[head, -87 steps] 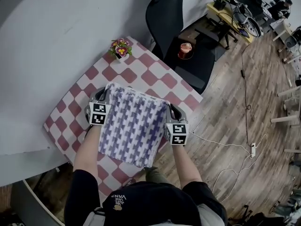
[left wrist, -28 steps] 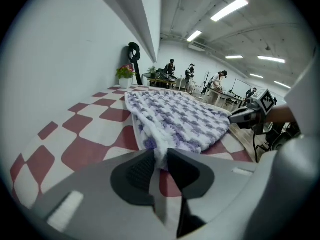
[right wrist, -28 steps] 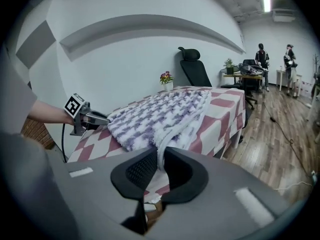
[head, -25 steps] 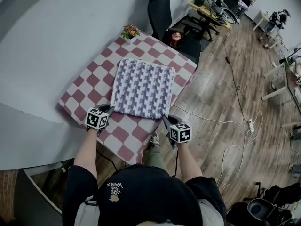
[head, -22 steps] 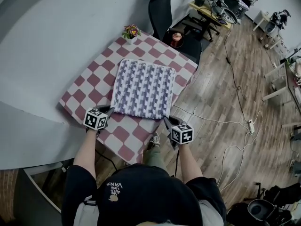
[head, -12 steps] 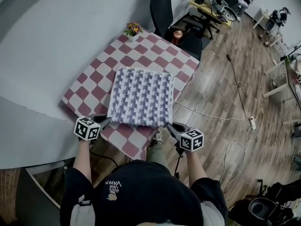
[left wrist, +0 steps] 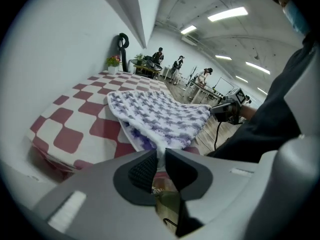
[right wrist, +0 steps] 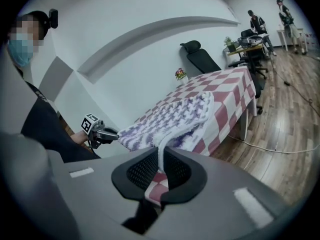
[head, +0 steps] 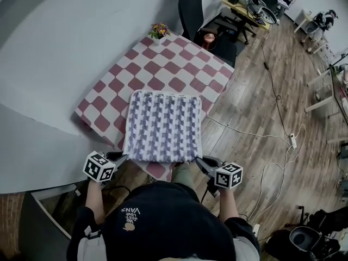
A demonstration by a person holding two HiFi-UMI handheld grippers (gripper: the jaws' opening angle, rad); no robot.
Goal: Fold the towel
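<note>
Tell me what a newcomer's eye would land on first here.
The towel, patterned in purple and white, stands out most. It lies across the near part of the red-and-white checked table, with its two near corners pinched by the left gripper and the right gripper at the table's near edge. After that, a small flower pot sits at the table's far corner.
</note>
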